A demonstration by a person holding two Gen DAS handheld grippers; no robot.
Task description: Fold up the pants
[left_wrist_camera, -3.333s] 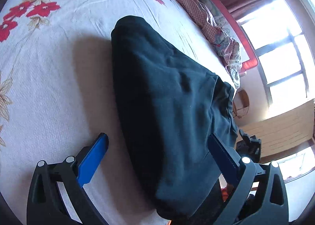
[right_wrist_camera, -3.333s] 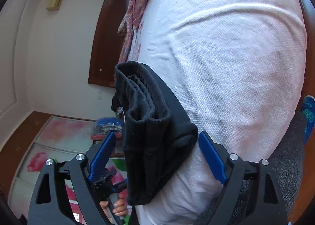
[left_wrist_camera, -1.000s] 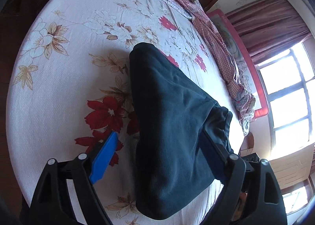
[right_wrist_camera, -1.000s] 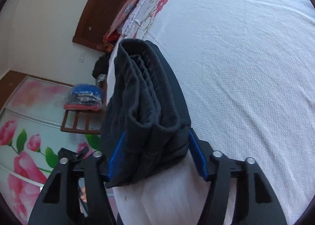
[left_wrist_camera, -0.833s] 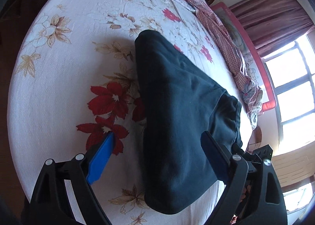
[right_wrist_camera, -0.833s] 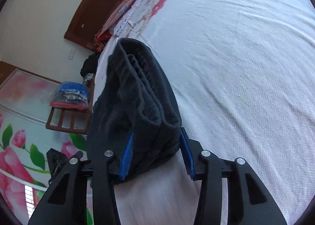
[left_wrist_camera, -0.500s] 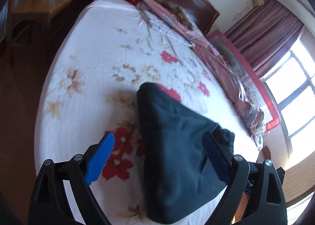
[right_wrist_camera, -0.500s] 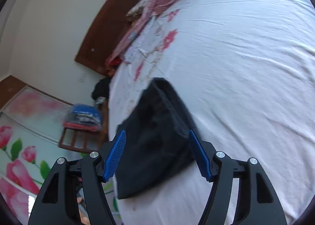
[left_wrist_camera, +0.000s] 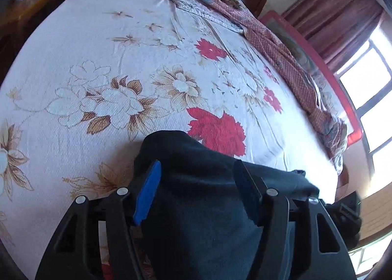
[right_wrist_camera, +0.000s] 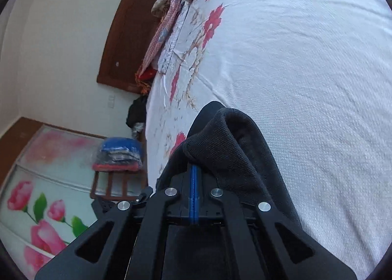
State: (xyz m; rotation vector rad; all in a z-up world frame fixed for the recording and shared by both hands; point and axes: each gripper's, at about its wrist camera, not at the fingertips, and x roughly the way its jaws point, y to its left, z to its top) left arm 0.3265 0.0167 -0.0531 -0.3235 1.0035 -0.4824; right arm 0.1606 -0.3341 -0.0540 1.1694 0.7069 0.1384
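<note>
With left gripper (left_wrist_camera: 196, 189) closing astride the folded pants (left_wrist_camera: 210, 218), right gripper (right_wrist_camera: 194, 169) pressed together at the pants' edge, open bed sheet (left_wrist_camera: 98, 59) ahead.

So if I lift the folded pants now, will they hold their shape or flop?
Probably flop. The pants are soft knit and already bulge and sag around the shut right claw. The thick stacked layers may slide apart if pinched at one edge. The left claw straddles the bundle, its jaws having just been closing, so lifting with both claws should keep it together better.

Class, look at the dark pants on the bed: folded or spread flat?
Folded: the pants form a compact, thick bundle with stacked edges on the bed.
</note>
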